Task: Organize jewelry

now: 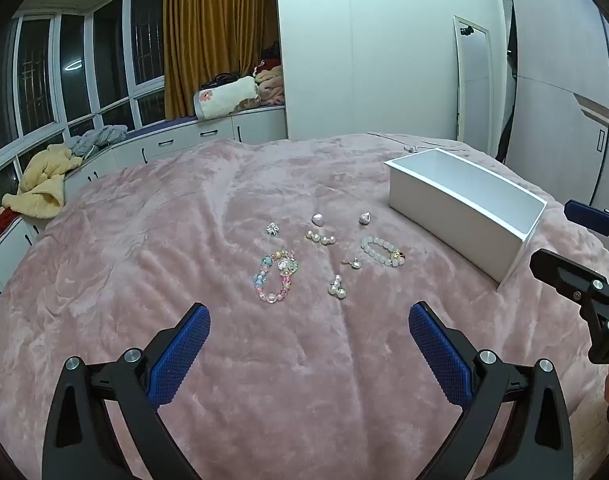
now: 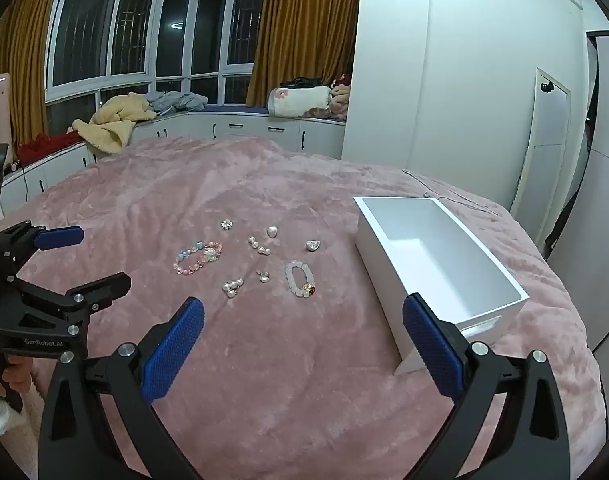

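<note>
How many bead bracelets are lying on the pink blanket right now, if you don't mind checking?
2. The multicoloured bracelet lies left of the group; the white bracelet lies right, nearest the white box. Neither seems hidden.

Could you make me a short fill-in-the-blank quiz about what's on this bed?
1. The white box holds ____ so far.
2. All the jewelry lies on a fuzzy ____ blanket.
3. The white bead bracelet lies nearer the box than the ____ bead bracelet does.
4. Both the left tongs and the right tongs are ____ and hold nothing.

Missing words: nothing; pink; pastel; open
</note>
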Demonstrator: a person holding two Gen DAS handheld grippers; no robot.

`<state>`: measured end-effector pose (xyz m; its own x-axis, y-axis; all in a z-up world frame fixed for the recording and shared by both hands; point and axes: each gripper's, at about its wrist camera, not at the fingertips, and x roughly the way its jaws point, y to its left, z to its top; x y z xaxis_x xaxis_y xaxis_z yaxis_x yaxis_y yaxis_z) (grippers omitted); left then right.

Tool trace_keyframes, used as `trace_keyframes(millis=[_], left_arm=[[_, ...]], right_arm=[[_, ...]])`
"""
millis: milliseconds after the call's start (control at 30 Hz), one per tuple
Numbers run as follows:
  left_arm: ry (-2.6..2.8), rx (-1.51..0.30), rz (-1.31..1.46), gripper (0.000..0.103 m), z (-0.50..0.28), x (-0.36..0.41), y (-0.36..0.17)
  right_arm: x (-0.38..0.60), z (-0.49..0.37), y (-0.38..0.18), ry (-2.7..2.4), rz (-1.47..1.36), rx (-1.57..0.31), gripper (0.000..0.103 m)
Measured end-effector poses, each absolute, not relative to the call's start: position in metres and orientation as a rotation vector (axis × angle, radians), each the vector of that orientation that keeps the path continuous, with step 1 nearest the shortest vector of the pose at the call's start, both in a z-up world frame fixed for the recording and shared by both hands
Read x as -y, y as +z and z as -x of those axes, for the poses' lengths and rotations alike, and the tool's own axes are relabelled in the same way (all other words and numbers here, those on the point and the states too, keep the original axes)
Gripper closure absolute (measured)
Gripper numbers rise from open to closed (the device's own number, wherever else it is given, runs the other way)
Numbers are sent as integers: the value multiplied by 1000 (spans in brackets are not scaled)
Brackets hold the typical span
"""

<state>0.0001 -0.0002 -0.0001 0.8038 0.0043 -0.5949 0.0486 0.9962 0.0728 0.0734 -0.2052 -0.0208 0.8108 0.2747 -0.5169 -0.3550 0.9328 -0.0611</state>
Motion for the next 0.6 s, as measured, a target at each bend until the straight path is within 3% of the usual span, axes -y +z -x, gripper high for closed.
trace_keyframes(millis=[600], left_arm=[[-25, -631, -64, 2, -1, -5, -1]], right_arm=[[207, -73, -19, 326, 163, -520, 5]])
